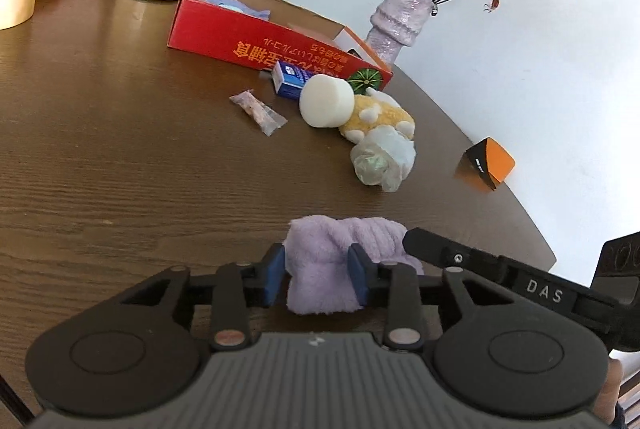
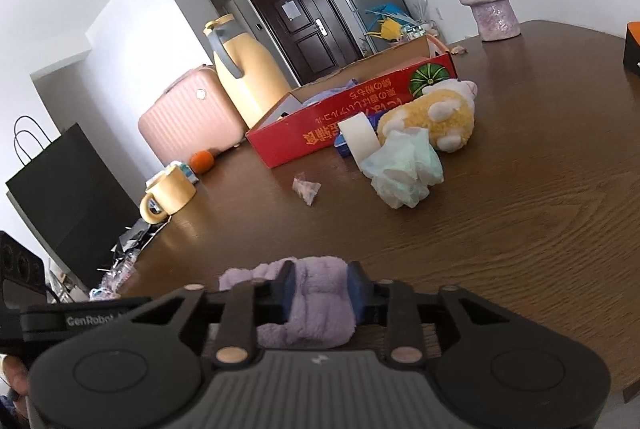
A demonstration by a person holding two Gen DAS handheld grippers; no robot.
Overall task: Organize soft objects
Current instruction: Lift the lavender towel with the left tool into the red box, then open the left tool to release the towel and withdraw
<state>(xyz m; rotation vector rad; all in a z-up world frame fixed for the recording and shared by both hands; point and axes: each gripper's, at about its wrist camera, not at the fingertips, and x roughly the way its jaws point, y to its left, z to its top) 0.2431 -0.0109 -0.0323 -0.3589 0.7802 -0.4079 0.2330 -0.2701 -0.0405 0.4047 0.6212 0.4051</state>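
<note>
- Left gripper (image 1: 316, 277): blue pads pressed into a lilac fleece cloth (image 1: 340, 261), pinching one end of the bundle just above the brown wooden table (image 1: 120, 149).
- Right gripper (image 2: 320, 293): blue pads also squeezed onto the same cloth (image 2: 316, 305); the fabric bulges out in front of and behind the fingers. So both tongs hold one cloth, side by side, the right one's black arm crossing in from the left one's right.
- Ahead of the left tongs and a little to the right: a crumpled pale-green plastic bag (image 1: 380, 161), touching a yellow plush toy (image 1: 380, 115) just beyond it.
- A white foam cylinder (image 1: 326, 101) leans against the plush on its left; a small blue carton (image 1: 290, 79) sits just behind that.
- Left of the cylinder, apart from it: a small clear snack packet (image 1: 258, 111) lying flat.
- Farther ahead: an open red cardboard box (image 1: 256, 41) with something pale blue-violet inside.
- Far right of the left tongs: an orange-and-black box (image 1: 486, 165) near the table edge; a lilac vase (image 1: 394, 21) with dried roses stands behind the red box.
</note>
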